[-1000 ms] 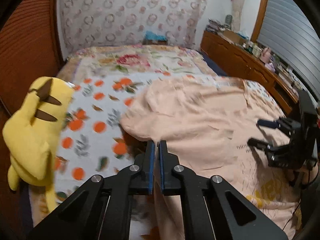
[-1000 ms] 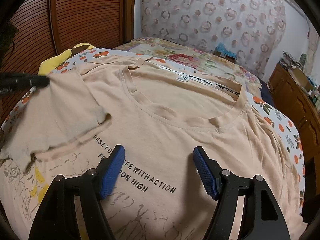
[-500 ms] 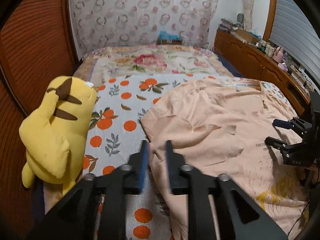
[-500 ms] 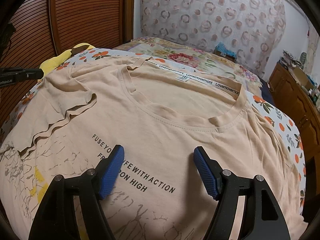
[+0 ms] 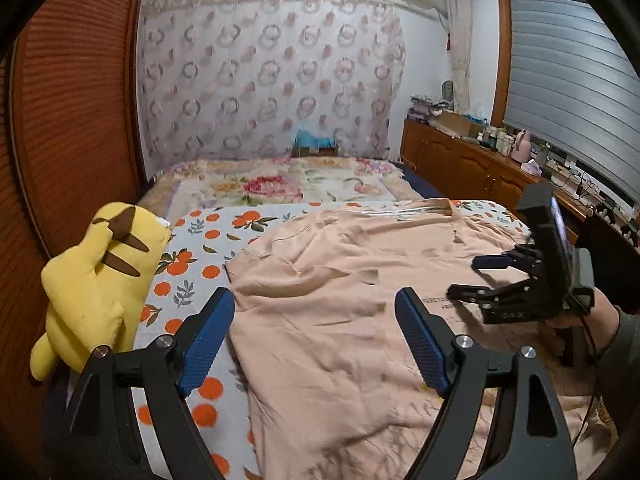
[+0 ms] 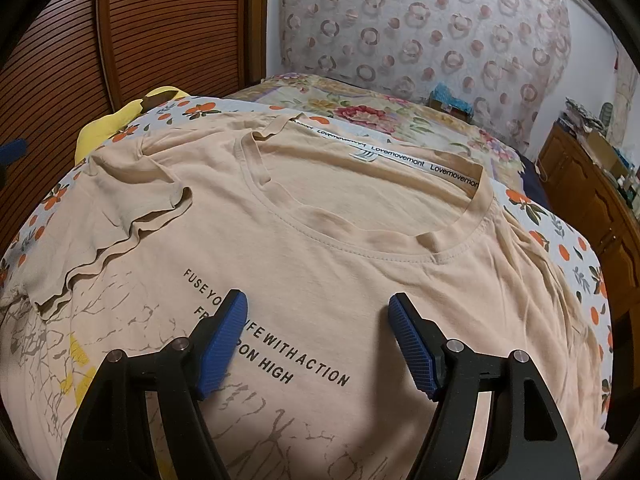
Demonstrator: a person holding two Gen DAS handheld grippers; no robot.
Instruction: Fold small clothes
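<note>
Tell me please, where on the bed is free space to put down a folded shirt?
Free: the floral quilt beyond the T-shirt, toward the patterned wall. Also the orange-print sheet between the yellow plush toy and the shirt's edge. Crowded: the middle, covered by the shirt.

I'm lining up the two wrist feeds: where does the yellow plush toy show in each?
Left wrist: the yellow plush toy fills the left side, lying on the orange-print sheet beside the peach T-shirt.
Right wrist: only a sliver of it shows at upper left, past the shirt's folded sleeve.
Shared landmark: the ring-patterned curtain behind the bed.
</note>
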